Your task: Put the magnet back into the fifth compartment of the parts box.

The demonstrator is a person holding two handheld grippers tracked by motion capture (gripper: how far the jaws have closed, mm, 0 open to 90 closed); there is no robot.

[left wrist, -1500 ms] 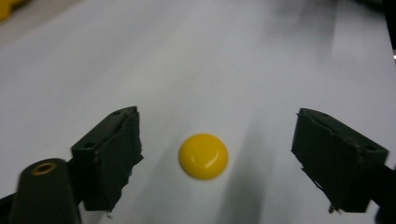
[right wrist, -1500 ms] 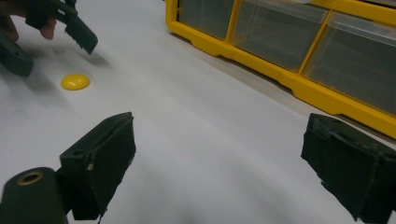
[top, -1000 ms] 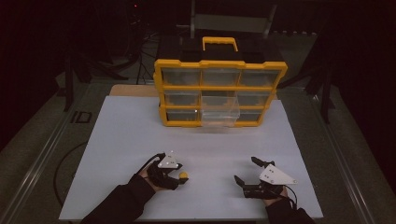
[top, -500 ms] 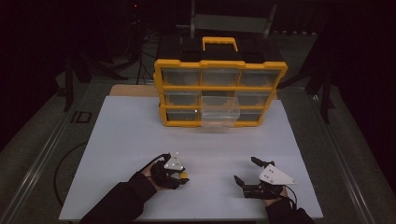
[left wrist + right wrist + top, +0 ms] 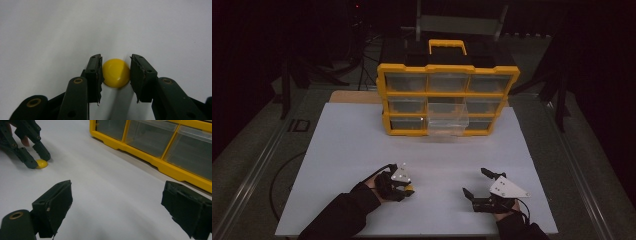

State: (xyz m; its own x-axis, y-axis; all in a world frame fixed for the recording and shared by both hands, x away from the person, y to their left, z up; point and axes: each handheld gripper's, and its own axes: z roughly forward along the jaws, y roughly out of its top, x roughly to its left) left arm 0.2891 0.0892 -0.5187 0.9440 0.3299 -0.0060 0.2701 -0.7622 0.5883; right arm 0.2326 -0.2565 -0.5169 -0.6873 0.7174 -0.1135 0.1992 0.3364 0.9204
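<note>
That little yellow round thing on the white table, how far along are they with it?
Done: one clear drawer of the yellow organiser box already stands pulled out. In hand: the left gripper has its jaws around the small yellow dome-shaped piece, which is on the table. Left, presumably: lifting it and dropping it in that drawer. The right gripper waits open.

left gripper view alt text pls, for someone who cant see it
A small yellow dome-shaped piece sits on a white table between the left gripper's two black fingers, which close in on either side of it. The left finger touches it; a sliver of gap shows at the right.
</note>
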